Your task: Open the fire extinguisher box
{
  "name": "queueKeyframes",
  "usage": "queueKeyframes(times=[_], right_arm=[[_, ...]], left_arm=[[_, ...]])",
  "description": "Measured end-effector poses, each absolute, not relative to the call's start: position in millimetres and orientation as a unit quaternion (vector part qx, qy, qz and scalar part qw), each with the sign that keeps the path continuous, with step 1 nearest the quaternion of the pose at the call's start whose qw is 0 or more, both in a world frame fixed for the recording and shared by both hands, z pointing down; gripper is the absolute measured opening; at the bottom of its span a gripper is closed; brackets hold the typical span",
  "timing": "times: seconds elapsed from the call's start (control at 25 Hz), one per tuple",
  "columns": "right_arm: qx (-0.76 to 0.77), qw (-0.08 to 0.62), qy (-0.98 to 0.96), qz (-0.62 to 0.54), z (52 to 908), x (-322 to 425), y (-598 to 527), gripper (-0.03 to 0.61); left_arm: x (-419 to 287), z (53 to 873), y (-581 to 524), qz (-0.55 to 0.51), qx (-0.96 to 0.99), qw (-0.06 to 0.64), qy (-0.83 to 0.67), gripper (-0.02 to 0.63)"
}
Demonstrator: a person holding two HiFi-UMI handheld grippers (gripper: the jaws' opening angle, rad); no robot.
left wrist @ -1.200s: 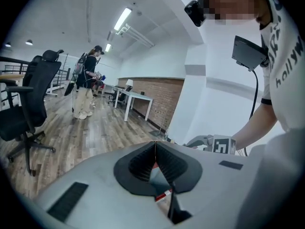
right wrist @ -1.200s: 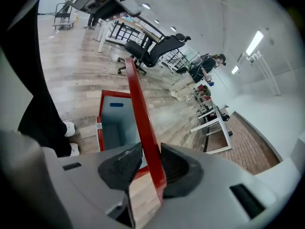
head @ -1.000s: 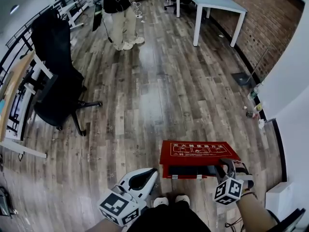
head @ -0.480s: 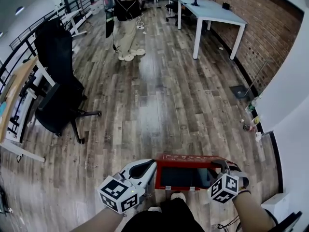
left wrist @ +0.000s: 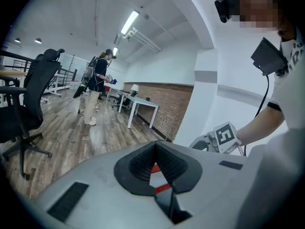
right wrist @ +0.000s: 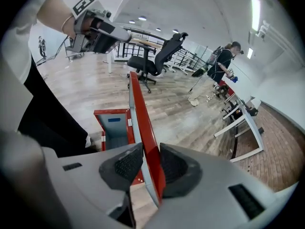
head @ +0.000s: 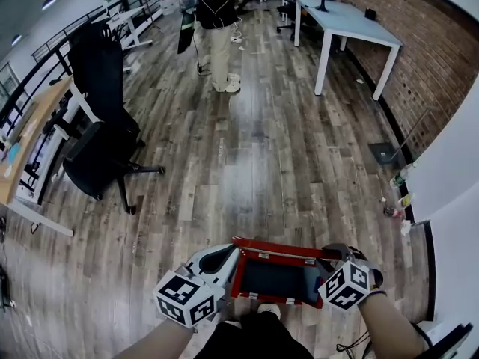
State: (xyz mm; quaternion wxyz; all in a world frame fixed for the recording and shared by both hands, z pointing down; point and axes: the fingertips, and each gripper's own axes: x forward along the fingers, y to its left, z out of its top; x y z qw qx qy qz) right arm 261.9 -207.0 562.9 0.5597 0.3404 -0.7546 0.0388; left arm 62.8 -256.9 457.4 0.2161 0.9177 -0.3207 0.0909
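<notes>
At your feet on the wood floor (head: 247,163): red sheet-metal fire extinguisher box (head: 271,279). Your right gripper (right wrist: 144,159) clamps its thin red lid (right wrist: 143,123) at the free edge. Your left gripper (left wrist: 153,151) has jaws nearly together, apparently pinching the box's left wall. Lid's prob. light, stiff, slick, so grip deep.

Ceiling strip lights (left wrist: 129,22) brightly fill the room, with glare on the wooden floor (head: 251,155) and curved, dark fisheye edges.

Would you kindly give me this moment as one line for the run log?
right gripper: clamped on lid | lid: raised, near upright | box: open | left gripper: shut, beside box
</notes>
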Motion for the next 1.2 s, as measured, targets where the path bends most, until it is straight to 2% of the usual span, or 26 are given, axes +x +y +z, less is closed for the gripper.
queueKeyframes(times=[0.64, 1.2], right_arm=[[0.309, 0.513, -0.795, 0.101, 574.2, 282.5, -264.0, 0.112], [0.334, 0.508, -0.787, 0.101, 591.3, 298.8, -303.4, 0.098]], left_arm=[[89.1, 463.6, -282.2, 0.092, 0.893, 0.225, -0.379, 0.006], [46.0, 462.6, -292.5, 0.122, 0.877, 0.218, -0.410, 0.006]])
